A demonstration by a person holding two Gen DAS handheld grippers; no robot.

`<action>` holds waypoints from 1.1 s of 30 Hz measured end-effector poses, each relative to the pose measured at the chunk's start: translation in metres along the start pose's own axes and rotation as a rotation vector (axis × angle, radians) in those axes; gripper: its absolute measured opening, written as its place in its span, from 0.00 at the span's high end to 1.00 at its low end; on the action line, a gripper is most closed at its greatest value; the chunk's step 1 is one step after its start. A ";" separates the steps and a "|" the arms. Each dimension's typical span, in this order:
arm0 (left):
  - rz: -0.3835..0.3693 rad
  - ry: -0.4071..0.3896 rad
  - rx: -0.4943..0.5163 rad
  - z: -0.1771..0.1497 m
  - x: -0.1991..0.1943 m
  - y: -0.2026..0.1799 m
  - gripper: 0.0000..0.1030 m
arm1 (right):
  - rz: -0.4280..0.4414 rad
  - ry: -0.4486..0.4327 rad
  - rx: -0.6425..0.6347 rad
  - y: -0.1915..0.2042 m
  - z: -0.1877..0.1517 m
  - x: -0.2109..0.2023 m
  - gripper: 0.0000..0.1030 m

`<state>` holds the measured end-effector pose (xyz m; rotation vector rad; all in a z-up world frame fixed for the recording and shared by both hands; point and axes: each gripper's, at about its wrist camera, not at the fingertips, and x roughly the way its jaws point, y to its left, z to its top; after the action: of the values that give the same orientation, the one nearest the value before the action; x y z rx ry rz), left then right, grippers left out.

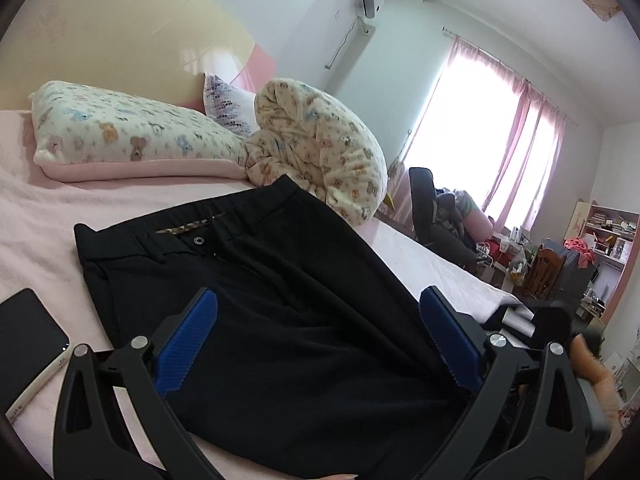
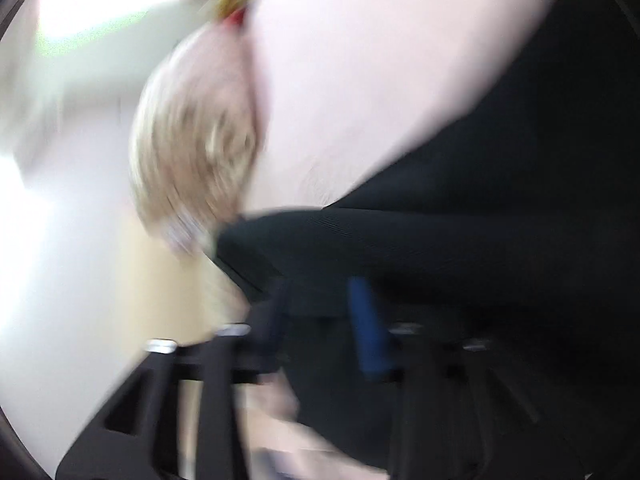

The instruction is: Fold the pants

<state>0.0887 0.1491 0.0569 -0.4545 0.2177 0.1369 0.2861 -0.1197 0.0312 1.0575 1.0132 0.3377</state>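
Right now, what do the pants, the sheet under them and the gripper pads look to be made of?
The pants look like a matte black woven or knit fabric, smooth, with soft creases and a stretchy-looking waistband. The sheet seems a pale pink, slightly fuzzy cloth, maybe cotton; hard to tell. The left gripper pads look like blue ridged rubber or plastic on glossy black plastic arms. The right view is too blurred to add more.

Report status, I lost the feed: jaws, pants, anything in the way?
Left gripper open over the black pants on the bed. Right gripper blurred, apparently shut on pants fabric. Phone beside the waistband.
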 end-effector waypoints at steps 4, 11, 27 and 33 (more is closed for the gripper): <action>-0.008 0.030 0.009 0.000 0.006 -0.001 0.02 | -0.290 -0.194 -0.521 0.073 -0.006 -0.025 0.10; -0.038 0.064 0.065 -0.005 0.012 -0.011 0.02 | -0.667 -0.025 -1.080 0.101 -0.012 0.041 0.54; -0.108 0.167 -0.155 0.005 0.025 0.027 0.02 | -0.458 0.044 -1.184 0.067 -0.072 0.013 0.94; -0.096 0.303 0.039 0.051 0.054 -0.004 0.03 | -0.414 -0.159 -1.342 0.033 -0.143 -0.004 0.94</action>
<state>0.1511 0.1727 0.0903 -0.4451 0.4943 -0.0316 0.1741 -0.0262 0.0451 -0.3325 0.6047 0.4660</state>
